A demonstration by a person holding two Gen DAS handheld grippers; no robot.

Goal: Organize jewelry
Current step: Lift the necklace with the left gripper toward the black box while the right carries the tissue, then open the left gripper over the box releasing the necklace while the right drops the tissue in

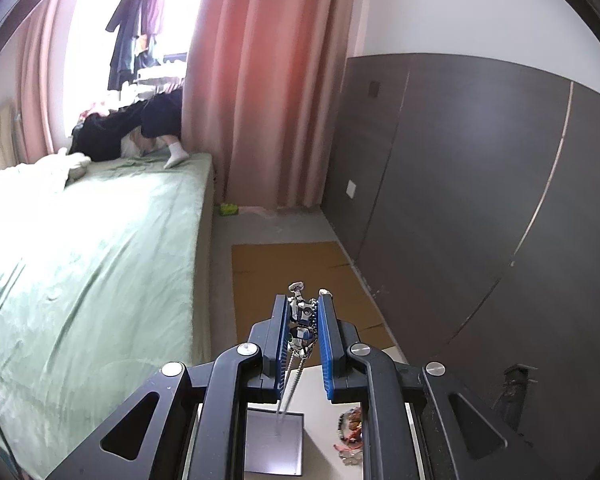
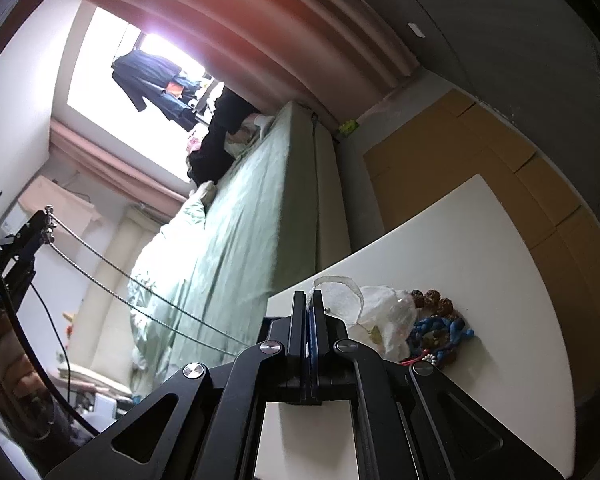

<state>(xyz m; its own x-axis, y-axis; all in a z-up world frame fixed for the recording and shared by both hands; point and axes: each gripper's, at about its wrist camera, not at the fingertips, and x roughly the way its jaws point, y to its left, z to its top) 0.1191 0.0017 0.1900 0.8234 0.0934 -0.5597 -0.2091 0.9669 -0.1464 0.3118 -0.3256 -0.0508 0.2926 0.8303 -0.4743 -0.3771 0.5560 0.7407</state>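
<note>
Left gripper [image 1: 305, 322] jaws pinch necklace [image 1: 302, 320] pendant, chain hanging toward 6 o'clock over box [image 1: 274, 444]. Right gripper [image 2: 309, 312] jaws pressed together; bead pile [image 2: 436, 330] on counter [image 2: 480, 248] at 3 o'clock.

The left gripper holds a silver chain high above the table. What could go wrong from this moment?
1. The left gripper grips only the bunched clasp end of the silver chain; it may slip out.
2. The long strands hang free above the grey box and could swing past it.
3. The right gripper pinches a clear bag beside the bead pile; pulling may scatter beads.
</note>
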